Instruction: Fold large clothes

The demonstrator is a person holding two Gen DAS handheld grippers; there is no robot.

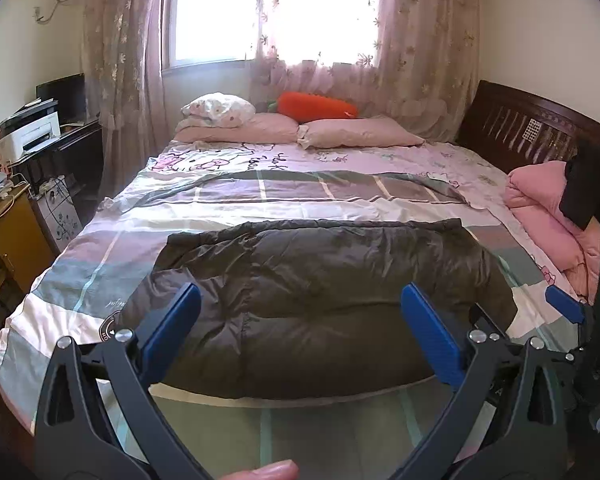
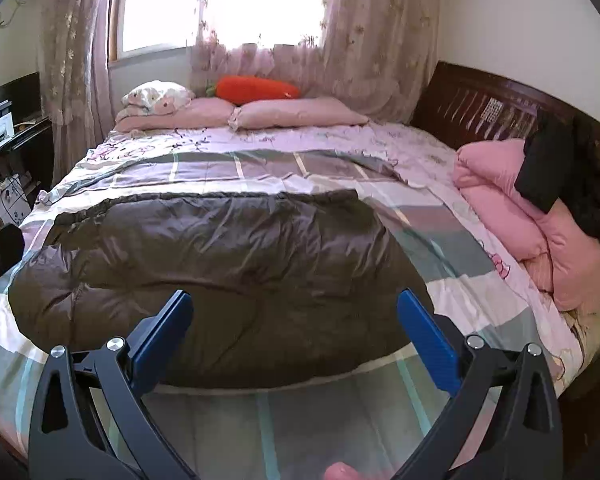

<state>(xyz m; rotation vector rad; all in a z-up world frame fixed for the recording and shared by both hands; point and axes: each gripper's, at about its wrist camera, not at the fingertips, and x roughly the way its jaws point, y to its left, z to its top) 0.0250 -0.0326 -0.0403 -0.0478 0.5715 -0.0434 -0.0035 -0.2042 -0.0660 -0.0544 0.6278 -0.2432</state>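
One dark coat (image 1: 320,280) lies flat on the bed (image 1: 100,248), seemingly folded into a broad block; we judge further folds remain. Our left gripper (image 1: 300,312) and right gripper (image 2: 296,316) hover above its near edge, jaws wide, holding nothing. Pillows (image 1: 360,132), pink quilt (image 2: 512,216), curtains (image 1: 420,40) surround.

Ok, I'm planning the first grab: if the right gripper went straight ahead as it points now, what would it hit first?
Most likely the dark puffy jacket spread on the bed: its near edge lies right between the open right gripper fingers. Depth is unclear, but nothing else shows in between.
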